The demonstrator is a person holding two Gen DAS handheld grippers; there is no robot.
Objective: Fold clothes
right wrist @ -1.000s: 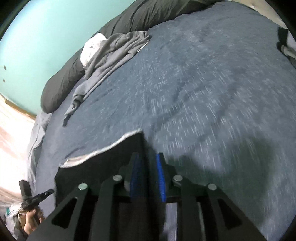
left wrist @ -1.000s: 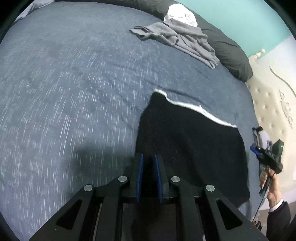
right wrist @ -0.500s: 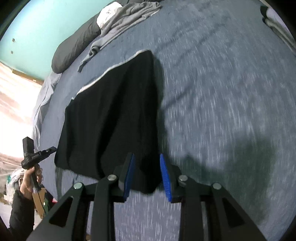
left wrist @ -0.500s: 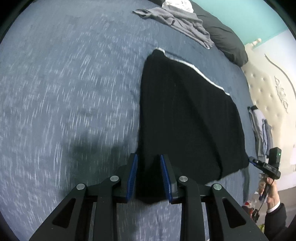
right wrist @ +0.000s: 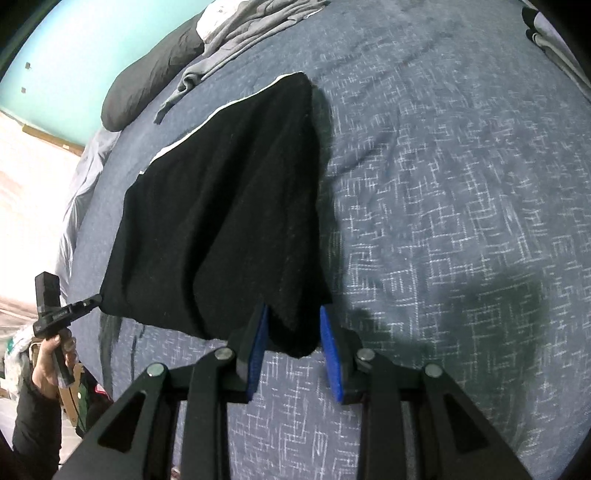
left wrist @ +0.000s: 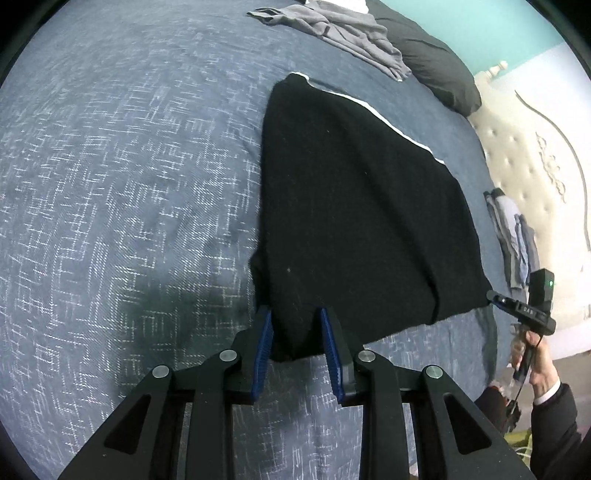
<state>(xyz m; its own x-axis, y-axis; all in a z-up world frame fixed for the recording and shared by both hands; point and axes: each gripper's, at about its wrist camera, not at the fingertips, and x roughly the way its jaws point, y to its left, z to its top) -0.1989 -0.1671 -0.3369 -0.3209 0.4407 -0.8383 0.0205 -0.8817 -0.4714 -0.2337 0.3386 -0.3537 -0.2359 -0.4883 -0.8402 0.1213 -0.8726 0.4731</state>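
A black garment (left wrist: pixel 351 203) with a white trim along its far edge lies spread flat on the blue-grey bedspread (left wrist: pixel 129 166). Its near left corner rests between the blue pads of my left gripper (left wrist: pixel 294 314), whose jaws stand apart without pinching it. In the right wrist view the same black garment (right wrist: pixel 221 203) has its near right corner lying loosely between the pads of my right gripper (right wrist: pixel 293 308), also open. Each view shows the other hand-held gripper (left wrist: pixel 524 310) (right wrist: pixel 62 314) at the garment's opposite near corner.
A crumpled grey garment (left wrist: pixel 351 33) (right wrist: pixel 240 40) lies at the far end beside a dark pillow (left wrist: pixel 436 70) (right wrist: pixel 147 85). A small stack of folded clothes (left wrist: pixel 517 236) sits by the padded cream headboard (left wrist: pixel 535 166). The bed's near edge lies just under the grippers.
Both grippers drew back toward the bed's near edge, laying the black garment out flat. The jaws of both widened, and the corners now lie loose between the pads.
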